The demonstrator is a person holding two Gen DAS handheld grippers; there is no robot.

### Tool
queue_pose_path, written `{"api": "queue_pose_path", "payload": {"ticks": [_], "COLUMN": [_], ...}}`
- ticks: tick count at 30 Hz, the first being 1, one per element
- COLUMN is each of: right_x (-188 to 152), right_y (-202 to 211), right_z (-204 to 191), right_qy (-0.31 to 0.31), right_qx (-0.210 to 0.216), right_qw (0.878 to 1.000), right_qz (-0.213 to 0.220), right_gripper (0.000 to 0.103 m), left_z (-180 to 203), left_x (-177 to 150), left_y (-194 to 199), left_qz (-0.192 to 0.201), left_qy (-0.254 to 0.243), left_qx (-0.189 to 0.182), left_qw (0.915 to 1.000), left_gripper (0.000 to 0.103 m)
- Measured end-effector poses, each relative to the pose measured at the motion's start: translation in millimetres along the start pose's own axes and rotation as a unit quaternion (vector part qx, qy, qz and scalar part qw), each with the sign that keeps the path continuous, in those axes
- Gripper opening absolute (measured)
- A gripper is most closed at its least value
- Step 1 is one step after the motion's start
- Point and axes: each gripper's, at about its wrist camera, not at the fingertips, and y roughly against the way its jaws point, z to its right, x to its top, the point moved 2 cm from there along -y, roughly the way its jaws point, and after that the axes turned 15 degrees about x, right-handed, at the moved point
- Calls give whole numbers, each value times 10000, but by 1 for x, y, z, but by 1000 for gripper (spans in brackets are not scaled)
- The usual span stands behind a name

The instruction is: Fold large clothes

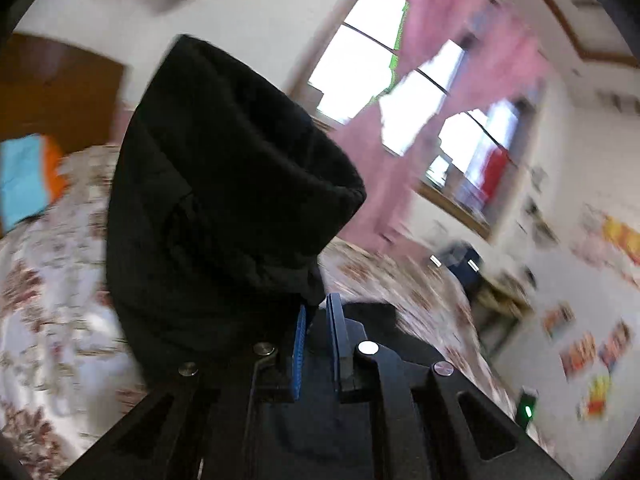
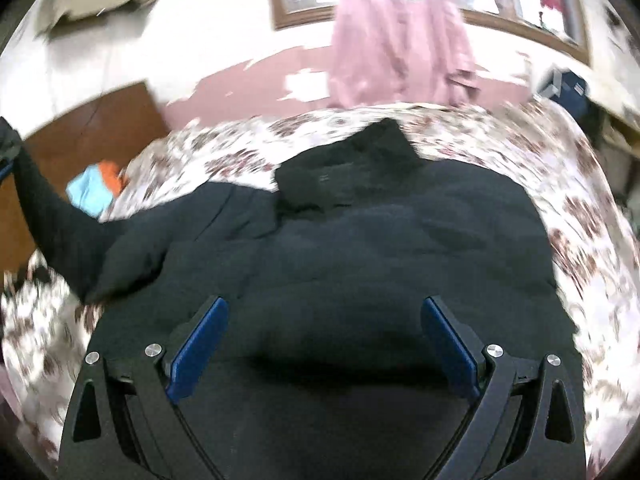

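Black jacket [image 2: 360,240] lies spread on the bed [image 2: 580,216] with a flowered cover, collar toward the far wall. Its sleeve [image 1: 224,200] is lifted off the bed: the left gripper [image 1: 318,320] has its jaws clenched on the cuff. The right gripper [image 2: 324,340] hovers over the jacket body, jaws wide apart and grasping nothing.

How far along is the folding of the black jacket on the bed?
Early stage. Done: the jacket lies spread on the bed. In hand: the left claw is shut on the sleeve and holds it up. The right claw is open above the jacket's body. Left: every fold.
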Motion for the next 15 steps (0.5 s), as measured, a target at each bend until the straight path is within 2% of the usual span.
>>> {"api": "queue_pose_path", "payload": {"ticks": [4,7,9,12,15], "right_x": [-3,-5,-7,-10,-18], "right_y": [19,32,38,48,49], "right_z": [27,47,61,81,97], "right_qy": [-153,-261,-346,-468,-668], "right_qx": [-101,-107,-52,68,212], "right_qw": [9997,9994,9991,9985,9973], "right_qz": [150,220,248,270,228], "right_gripper": [95,95,95,95,95], "left_z": [53,91,111,135,141], "left_x": [-17,-35,-49,-78,-110], "left_y": [-10,-21,-34,-57,-83], "left_qz": [-369,-652,-1000,-1424,-1950], "left_qy": [-238,-438,-490,-622,-568], "left_qx": [-692,-1060,-1302,-1388,-1358], "left_qw": [9966,9913,9852,9780,9697], "left_gripper": [9,9,9,9,9]}}
